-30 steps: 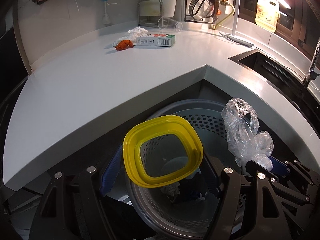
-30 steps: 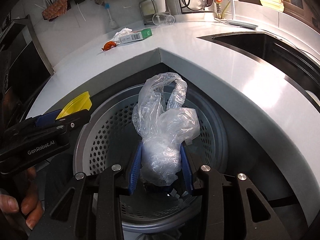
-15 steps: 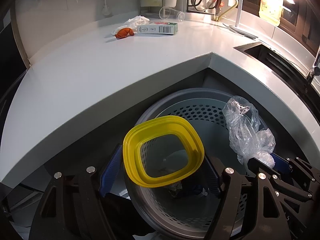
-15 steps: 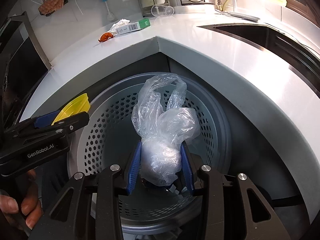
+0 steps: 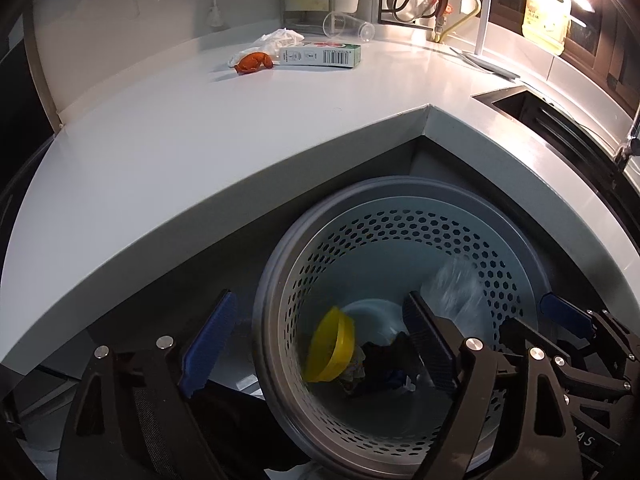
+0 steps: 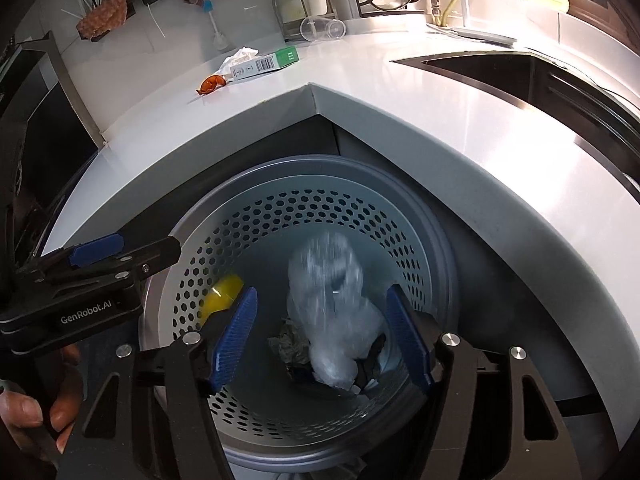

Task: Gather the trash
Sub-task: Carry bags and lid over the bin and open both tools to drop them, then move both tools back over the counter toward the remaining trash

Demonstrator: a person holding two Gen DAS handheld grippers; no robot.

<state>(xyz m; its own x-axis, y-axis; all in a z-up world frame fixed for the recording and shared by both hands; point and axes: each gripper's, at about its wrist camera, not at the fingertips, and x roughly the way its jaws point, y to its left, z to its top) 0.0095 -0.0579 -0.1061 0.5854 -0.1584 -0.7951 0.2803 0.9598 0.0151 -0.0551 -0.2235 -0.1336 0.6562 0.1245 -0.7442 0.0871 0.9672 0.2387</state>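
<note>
A perforated grey bin (image 5: 500, 240) (image 6: 192, 264) stands below the corner of the white counter. Both grippers hang over its mouth. My left gripper (image 5: 320, 344) is opening, and the yellow lid (image 5: 332, 344) (image 6: 222, 294) lies loose down inside the bin, clear of its pads. My right gripper (image 6: 322, 336) is opening too; the clear plastic bag (image 6: 332, 304) (image 5: 456, 292) is blurred and falling free between its blue pads into the bin. Crumpled dark trash (image 6: 290, 346) lies at the bottom.
On the counter (image 5: 160, 152) lie an orange wrapper (image 5: 253, 62), a crumpled tissue (image 5: 280, 38), a green-and-white box (image 5: 320, 55) and a tipped clear cup (image 5: 346, 26). A sink (image 6: 520, 76) opens at the right. A hand (image 6: 36, 412) holds the left gripper.
Both grippers opened. The yellow lid left the left gripper and dropped into the bin. The plastic bag slipped out of the right gripper's pads and is falling in.
</note>
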